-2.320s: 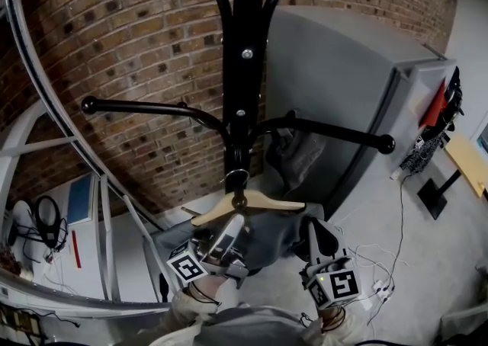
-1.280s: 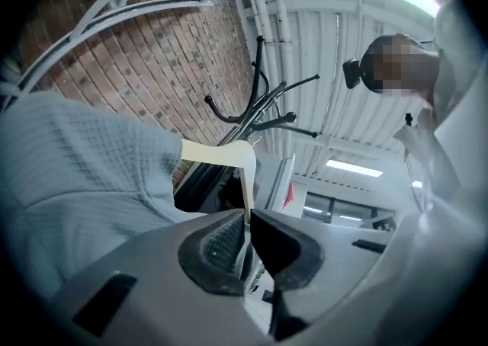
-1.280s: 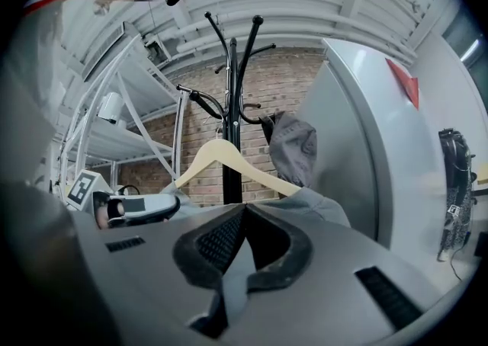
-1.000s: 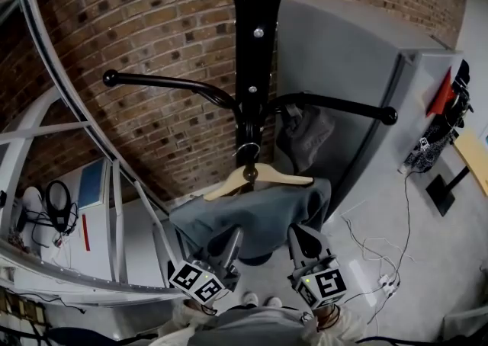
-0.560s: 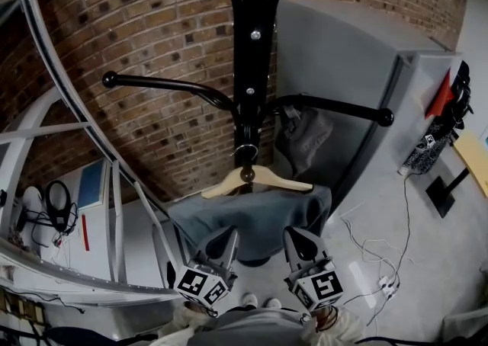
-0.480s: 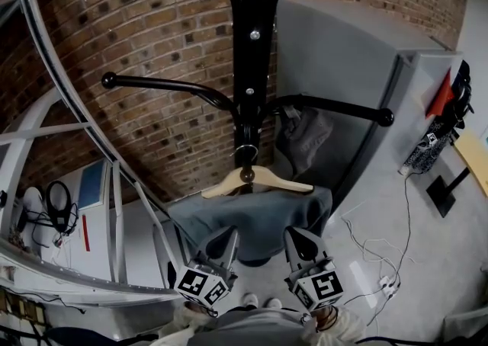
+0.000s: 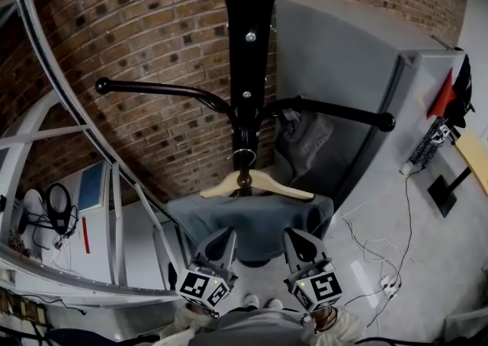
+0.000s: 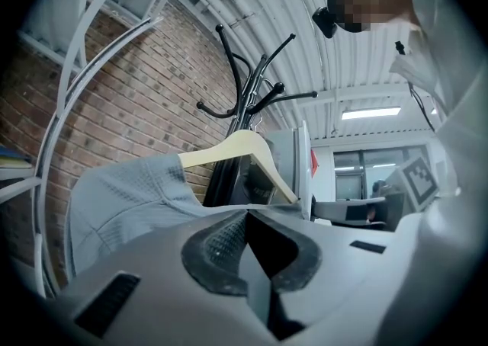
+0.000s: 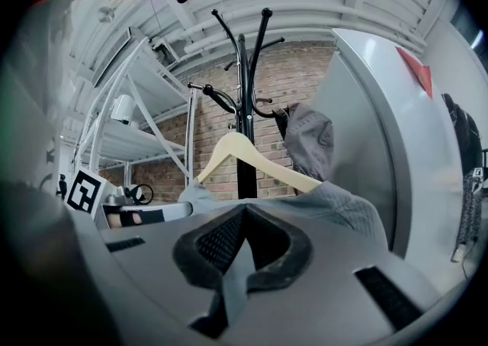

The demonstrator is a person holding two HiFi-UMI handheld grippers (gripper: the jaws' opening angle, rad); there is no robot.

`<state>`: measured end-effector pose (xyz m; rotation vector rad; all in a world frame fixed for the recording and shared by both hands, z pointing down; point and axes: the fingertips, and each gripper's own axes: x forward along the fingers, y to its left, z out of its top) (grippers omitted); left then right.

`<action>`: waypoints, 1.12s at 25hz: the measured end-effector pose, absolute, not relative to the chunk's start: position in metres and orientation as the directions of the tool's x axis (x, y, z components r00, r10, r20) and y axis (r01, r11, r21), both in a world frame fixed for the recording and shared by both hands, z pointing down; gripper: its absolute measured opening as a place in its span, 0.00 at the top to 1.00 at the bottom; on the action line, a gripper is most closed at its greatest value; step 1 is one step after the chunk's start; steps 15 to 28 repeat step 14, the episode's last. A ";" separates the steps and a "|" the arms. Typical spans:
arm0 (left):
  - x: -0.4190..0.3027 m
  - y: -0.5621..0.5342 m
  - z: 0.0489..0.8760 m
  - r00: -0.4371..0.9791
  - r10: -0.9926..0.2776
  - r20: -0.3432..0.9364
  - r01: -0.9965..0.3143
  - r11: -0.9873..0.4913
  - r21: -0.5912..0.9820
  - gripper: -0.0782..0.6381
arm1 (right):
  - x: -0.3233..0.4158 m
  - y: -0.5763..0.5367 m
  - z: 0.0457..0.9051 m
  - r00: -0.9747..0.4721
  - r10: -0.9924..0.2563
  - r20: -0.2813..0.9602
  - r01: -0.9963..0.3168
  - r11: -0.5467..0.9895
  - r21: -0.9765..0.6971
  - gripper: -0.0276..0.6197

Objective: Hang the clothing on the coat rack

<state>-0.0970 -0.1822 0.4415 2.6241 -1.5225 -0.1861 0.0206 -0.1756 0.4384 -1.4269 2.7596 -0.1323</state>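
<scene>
A black coat rack [image 7: 245, 55] stands in front of a brick wall. A wooden hanger [image 7: 255, 183] hangs by its hook from a ring low on the pole. It carries a grey garment [image 7: 252, 219], draped and hanging free. My left gripper [image 7: 226, 235] sits just below the garment's left side, shut and empty. To its right, my right gripper [image 7: 294, 235] is also shut with nothing in it. In the left gripper view the hanger [image 8: 244, 150] and garment [image 8: 130, 200] lie beyond the left gripper [image 8: 248, 213]. The right gripper view shows the hanger [image 9: 252, 158] past the right gripper [image 9: 244, 209].
A second grey garment [image 7: 305, 142] hangs from the rack's right arm. A tall grey cabinet [image 7: 358, 85] stands right of the rack. White metal shelving [image 7: 114, 215] with headphones [image 7: 49, 207] is at the left. Cables [image 7: 381, 261] lie on the floor at the right.
Both grippers have drawn back and down from the hanger and garment. The left gripper, earlier up at the hanger, is now below the cloth. The hanger stays on the rack.
</scene>
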 end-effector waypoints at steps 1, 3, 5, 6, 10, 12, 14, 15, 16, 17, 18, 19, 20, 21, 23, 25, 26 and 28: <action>-0.097 -0.183 0.442 0.491 -0.869 -0.053 -0.857 -0.493 0.149 0.88 | 0.020 -0.176 0.439 -0.580 -0.815 0.011 -0.812 0.576 -0.091 0.92; -0.097 -0.184 0.443 0.492 -0.869 -0.056 -0.856 -0.494 0.153 0.88 | 0.019 -0.177 0.440 -0.582 -0.813 0.013 -0.810 0.579 -0.093 0.92; -0.098 -0.185 0.448 0.495 -0.866 -0.068 -0.852 -0.499 0.158 0.88 | 0.017 -0.178 0.441 -0.585 -0.811 0.014 -0.808 0.581 -0.093 0.92; -0.098 -0.185 0.450 0.496 -0.865 -0.073 -0.851 -0.501 0.156 0.88 | 0.017 -0.178 0.441 -0.586 -0.810 0.014 -0.808 0.582 -0.093 0.92; -0.101 -0.187 0.446 0.478 -0.877 -0.059 -0.865 -0.481 0.142 0.88 | 0.015 -0.180 0.443 -0.587 -0.809 0.018 -0.807 0.583 -0.097 0.92; -0.102 -0.188 0.447 0.474 -0.878 -0.064 -0.867 -0.478 0.140 0.88 | 0.015 -0.181 0.443 -0.586 -0.810 0.017 -0.807 0.582 -0.098 0.92; -0.104 -0.188 0.452 0.478 -0.875 -0.082 -0.864 -0.485 0.139 0.88 | 0.015 -0.182 0.443 -0.586 -0.810 0.015 -0.808 0.582 -0.097 0.92; -0.104 -0.188 0.452 0.478 -0.875 -0.082 -0.864 -0.485 0.139 0.88 | 0.015 -0.182 0.443 -0.586 -0.810 0.015 -0.808 0.582 -0.097 0.92; -0.104 -0.188 0.452 0.478 -0.875 -0.082 -0.864 -0.485 0.139 0.88 | 0.015 -0.182 0.443 -0.586 -0.810 0.015 -0.808 0.582 -0.097 0.92; -0.104 -0.188 0.452 0.478 -0.875 -0.082 -0.864 -0.485 0.139 0.88 | 0.015 -0.182 0.443 -0.586 -0.810 0.015 -0.808 0.582 -0.097 0.92; -0.104 -0.188 0.452 0.478 -0.875 -0.082 -0.864 -0.485 0.139 0.88 | 0.015 -0.182 0.443 -0.586 -0.810 0.015 -0.808 0.582 -0.097 0.92; -0.104 -0.188 0.452 0.478 -0.875 -0.082 -0.864 -0.485 0.139 0.88 | 0.015 -0.182 0.443 -0.586 -0.810 0.015 -0.808 0.582 -0.097 0.92; -0.104 -0.188 0.452 0.478 -0.875 -0.082 -0.864 -0.485 0.139 0.88 | 0.015 -0.182 0.443 -0.586 -0.810 0.015 -0.808 0.582 -0.097 0.92; -0.104 -0.188 0.452 0.478 -0.875 -0.082 -0.864 -0.485 0.139 0.88 | 0.015 -0.182 0.443 -0.586 -0.810 0.015 -0.808 0.582 -0.097 0.92; -0.104 -0.188 0.452 0.478 -0.875 -0.082 -0.864 -0.485 0.139 0.88 | 0.015 -0.182 0.443 -0.586 -0.810 0.015 -0.808 0.582 -0.097 0.92; -0.104 -0.188 0.452 0.478 -0.875 -0.082 -0.864 -0.485 0.139 0.88 | 0.015 -0.182 0.443 -0.586 -0.810 0.015 -0.808 0.582 -0.097 0.92; -0.104 -0.188 0.452 0.478 -0.875 -0.082 -0.864 -0.485 0.139 0.88 | 0.015 -0.182 0.443 -0.586 -0.810 0.015 -0.808 0.582 -0.097 0.92; -0.104 -0.188 0.452 0.478 -0.875 -0.082 -0.864 -0.485 0.139 0.88 | 0.015 -0.182 0.443 -0.586 -0.810 0.015 -0.808 0.582 -0.097 0.92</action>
